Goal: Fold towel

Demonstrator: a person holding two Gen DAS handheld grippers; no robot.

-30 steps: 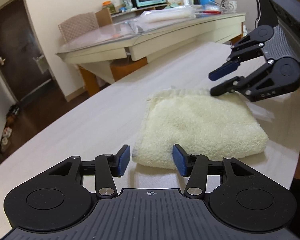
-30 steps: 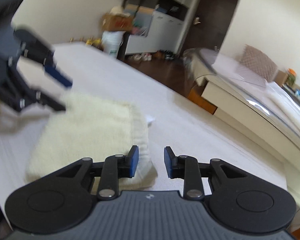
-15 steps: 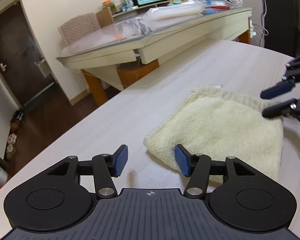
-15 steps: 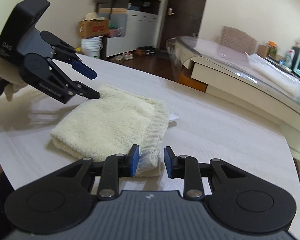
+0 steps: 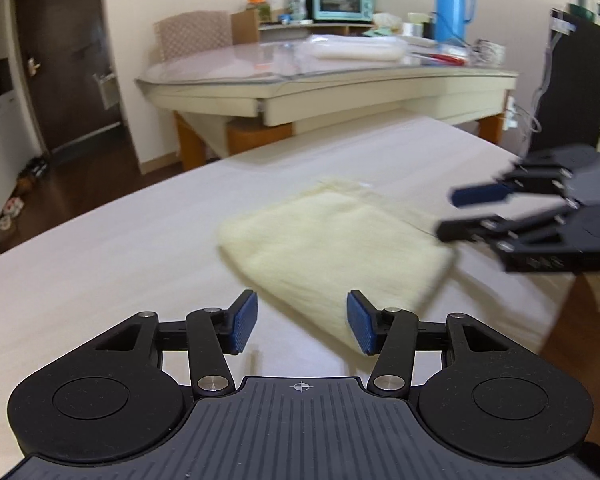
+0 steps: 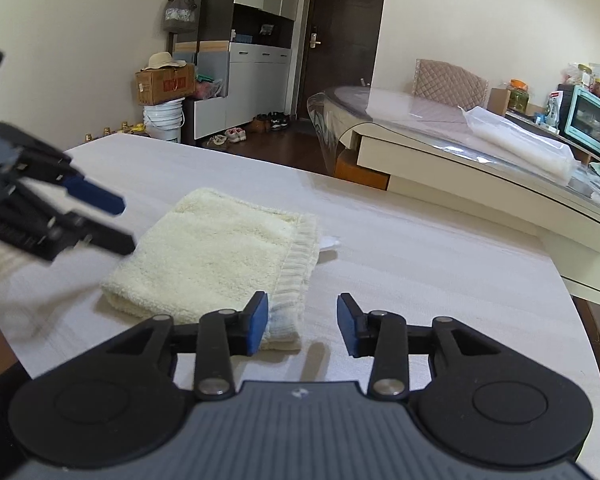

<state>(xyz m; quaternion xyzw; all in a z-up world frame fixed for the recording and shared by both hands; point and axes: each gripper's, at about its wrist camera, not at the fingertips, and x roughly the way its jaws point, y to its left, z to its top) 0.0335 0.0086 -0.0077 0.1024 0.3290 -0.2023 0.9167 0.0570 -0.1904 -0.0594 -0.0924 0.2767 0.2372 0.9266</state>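
On the pale tabletop (image 6: 420,248) a cream towel (image 6: 220,248) is seen lying flat, folded into a thick rectangle, its ribbed hem facing the right wrist camera. A small white tag (image 6: 329,242) is noted protruding from under the hem edge. The left gripper (image 5: 302,322) is held just off one corner of the towel, jaws apart with nothing pressed between the blue pads; the towel corner is seen beyond the gap, untouched. The right gripper (image 6: 302,324) is positioned at the hem corner, its jaws opening, no cloth caught between them; the left pad is seen in front of the hem. Each gripper is also recorded in the other's view, blurred, beside the towel's far edge. A glass-topped side table (image 5: 340,80) is observed behind.
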